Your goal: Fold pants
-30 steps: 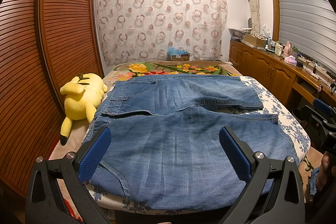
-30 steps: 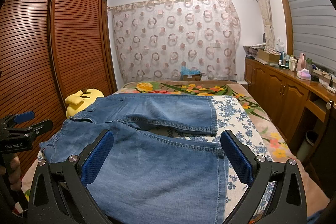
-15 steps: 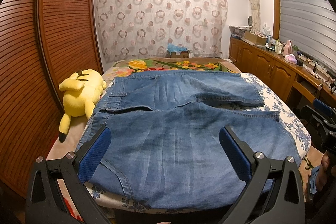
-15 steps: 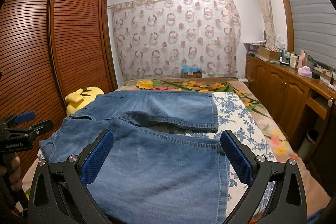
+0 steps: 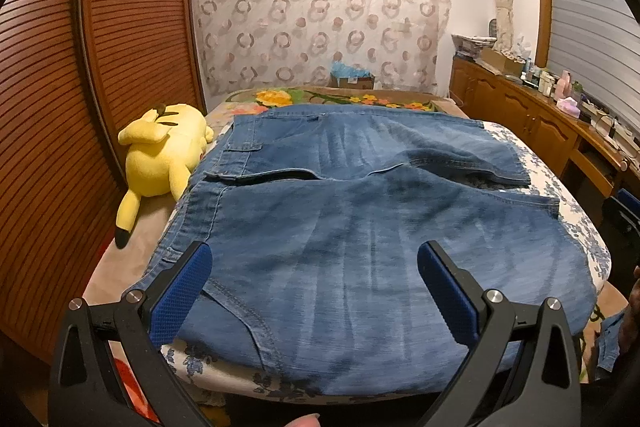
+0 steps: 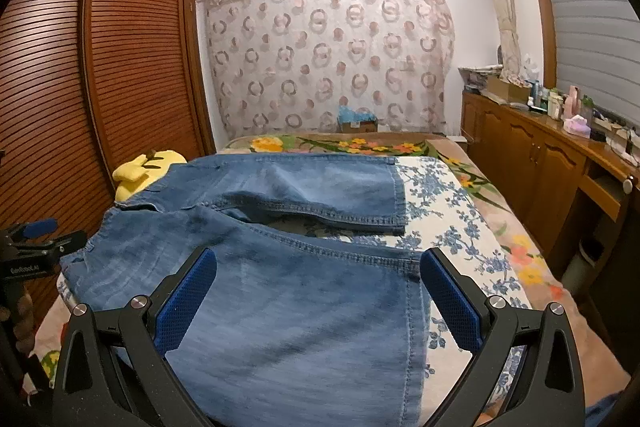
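Note:
Blue denim pants [image 5: 352,227] lie spread flat across the bed, waistband to the left, both legs running right. They also show in the right wrist view [image 6: 288,267], hems at the right. My left gripper [image 5: 314,287] is open and empty, hovering over the near leg close to the waist. My right gripper [image 6: 318,291] is open and empty, over the near leg close to its hem. The left gripper shows at the left edge of the right wrist view [image 6: 32,243].
A yellow plush toy [image 5: 160,151] lies on the bed's left side beside the waistband. A slatted wooden wardrobe [image 5: 60,87] stands at the left. Wooden cabinets [image 6: 540,163] with bottles run along the right. A floral bedsheet [image 6: 452,227] shows beyond the hems.
Both grippers have moved a little forward and lower over the near leg, so the pants look larger. The pants have not moved. Both grippers stay open.

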